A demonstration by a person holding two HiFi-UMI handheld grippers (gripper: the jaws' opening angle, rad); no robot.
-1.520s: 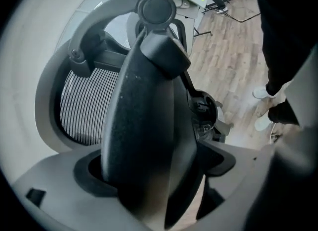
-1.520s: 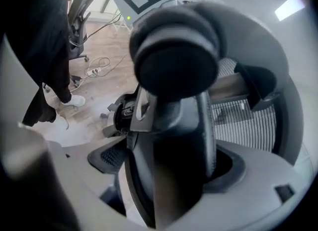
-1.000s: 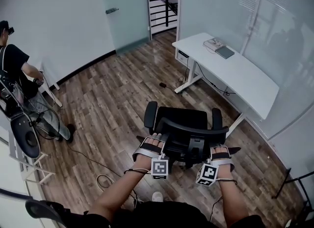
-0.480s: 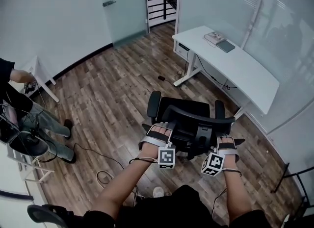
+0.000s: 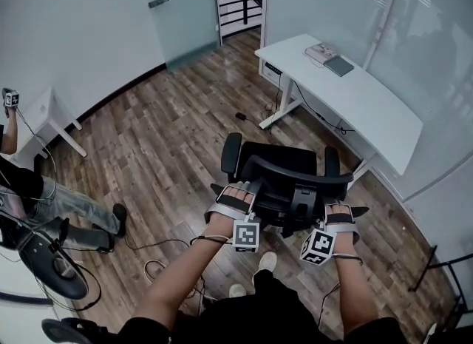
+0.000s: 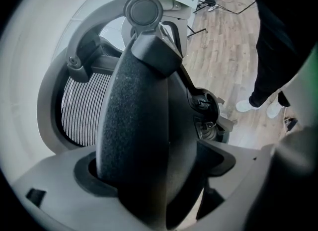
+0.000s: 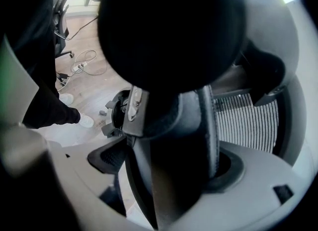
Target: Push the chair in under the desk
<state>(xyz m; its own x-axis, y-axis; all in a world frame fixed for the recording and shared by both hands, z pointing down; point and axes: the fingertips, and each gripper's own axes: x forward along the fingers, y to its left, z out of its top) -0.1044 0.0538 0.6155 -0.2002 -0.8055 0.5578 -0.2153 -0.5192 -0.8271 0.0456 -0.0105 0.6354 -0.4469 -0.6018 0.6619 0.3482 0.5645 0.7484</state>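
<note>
Brown wood floor [image 5: 170, 135] fills the room. A white desk [image 5: 369, 109] stands by the glass wall. The black chair [image 5: 277, 169] sits near the desk, not under it. The left gripper [image 5: 236, 200] and right gripper [image 5: 337, 217] each squeeze the chair's back.

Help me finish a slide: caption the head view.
The left gripper and right gripper clamp the backrest of the office chair, which stands short of the white desk.
</note>
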